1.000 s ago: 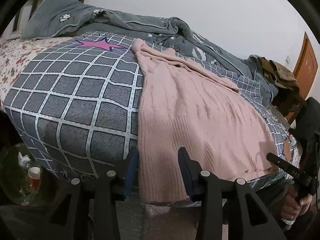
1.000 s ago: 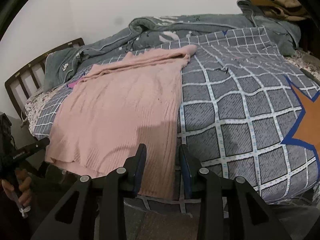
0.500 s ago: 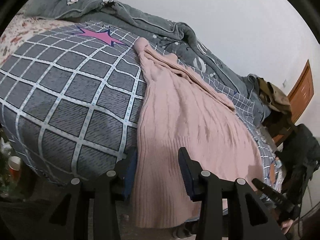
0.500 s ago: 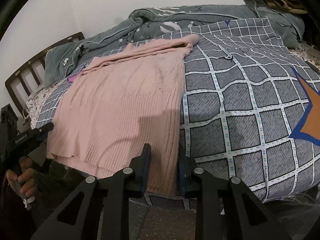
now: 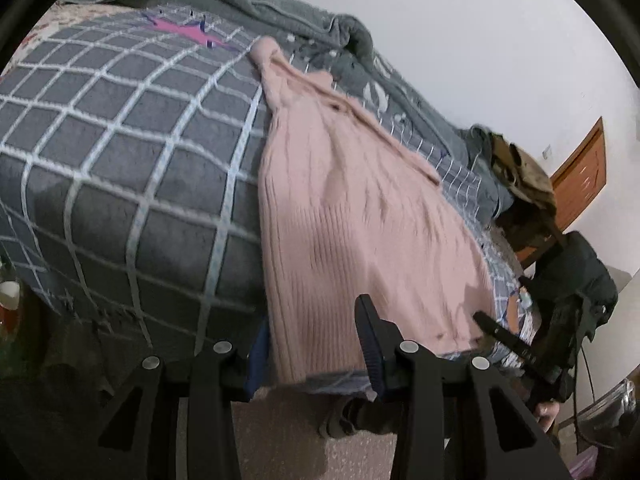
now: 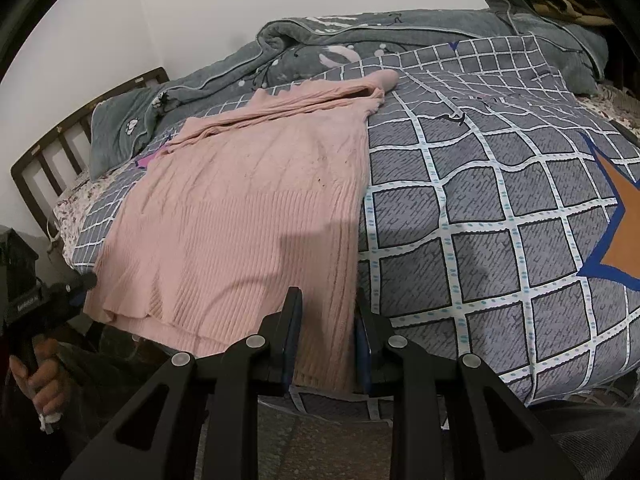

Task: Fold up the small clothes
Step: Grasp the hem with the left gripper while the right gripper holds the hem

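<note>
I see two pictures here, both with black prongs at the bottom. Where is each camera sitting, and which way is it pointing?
Left wrist: rides on the left gripper at the bed's near edge, looking up along the pink sweater; its open fingers straddle the hem's left corner, and the right gripper shows at far right.
Right wrist: rides on the right gripper, facing the hem's right corner between open fingers; the person's hand holds the other gripper at left.
Shared: the sweater, the checked quilt, the grey blanket.

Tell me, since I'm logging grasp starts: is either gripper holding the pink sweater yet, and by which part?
Neither. Both the left gripper and right gripper are open, each straddling a bottom hem corner of the pink sweater at the bed edge.
</note>
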The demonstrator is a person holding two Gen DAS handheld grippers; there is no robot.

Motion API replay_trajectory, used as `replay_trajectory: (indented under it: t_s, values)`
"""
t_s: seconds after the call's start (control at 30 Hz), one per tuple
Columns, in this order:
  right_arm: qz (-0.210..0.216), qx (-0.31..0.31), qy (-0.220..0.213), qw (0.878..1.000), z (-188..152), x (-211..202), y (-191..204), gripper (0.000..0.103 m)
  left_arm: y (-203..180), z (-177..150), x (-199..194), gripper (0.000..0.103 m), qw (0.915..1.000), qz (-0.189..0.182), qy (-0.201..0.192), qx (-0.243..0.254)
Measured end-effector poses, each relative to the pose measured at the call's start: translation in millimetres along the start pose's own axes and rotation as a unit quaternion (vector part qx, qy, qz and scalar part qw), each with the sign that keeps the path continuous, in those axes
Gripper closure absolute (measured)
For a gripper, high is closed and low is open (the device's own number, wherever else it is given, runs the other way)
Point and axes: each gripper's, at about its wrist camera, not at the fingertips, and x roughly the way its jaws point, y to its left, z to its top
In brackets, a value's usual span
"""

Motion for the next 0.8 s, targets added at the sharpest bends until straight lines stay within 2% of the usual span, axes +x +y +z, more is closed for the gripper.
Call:
replay_trajectory:
  t_s: [0.1,0.27,0.33,0.37,0.5,0.6,0.73,0.8]
  values:
    - [0.001,-0.001,0.001,1.000,-0.5,-0.4,-0.4,0.077,-7.2,-1.2,2.0,0.065,0.9995,0.023,-0.004,0.019]
    - [0.004,0.006,-0.003,1.000,-2.4,-0.1,-2.8,0.077,-7.8,-1.6,0.9,0.068,0.9993,0.030,-0.007,0.019]
    - [0.002,0.004,-0.004,1.000,-2.9,-0.2,-2.0,0.077,-4.6,-1.8,-0.2,0.078,0.9990,0.041,-0.010,0.014]
    - [0.000,0.001,-0.004,1.000,-2.9,0.0,-0.9,0.077,-3.0,-1.6,-1.0,0.088,0.9991,0.040,-0.012,0.010]
    - [-0.010,-0.006,-0.006,1.000,-4.4,-0.1,3.1,0.077,0.9,1.0,-5.3,0.095,0.9992,0.031,-0.025,-0.002]
    - [-0.010,-0.004,-0.006,1.000,-4.6,0.0,3.0,0.077,-1.6,1.5,-6.2,0.095,0.9990,0.031,-0.031,0.006]
    - [-0.009,-0.003,-0.005,1.000,-3.9,1.1,4.2,0.077,-0.6,2.3,1.7,0.095,0.9997,0.024,-0.008,-0.003]
    - [-0.007,-0.002,-0.003,1.000,-3.3,2.0,4.5,0.077,-0.8,2.3,1.1,0.095,0.9996,0.026,-0.009,-0.004]
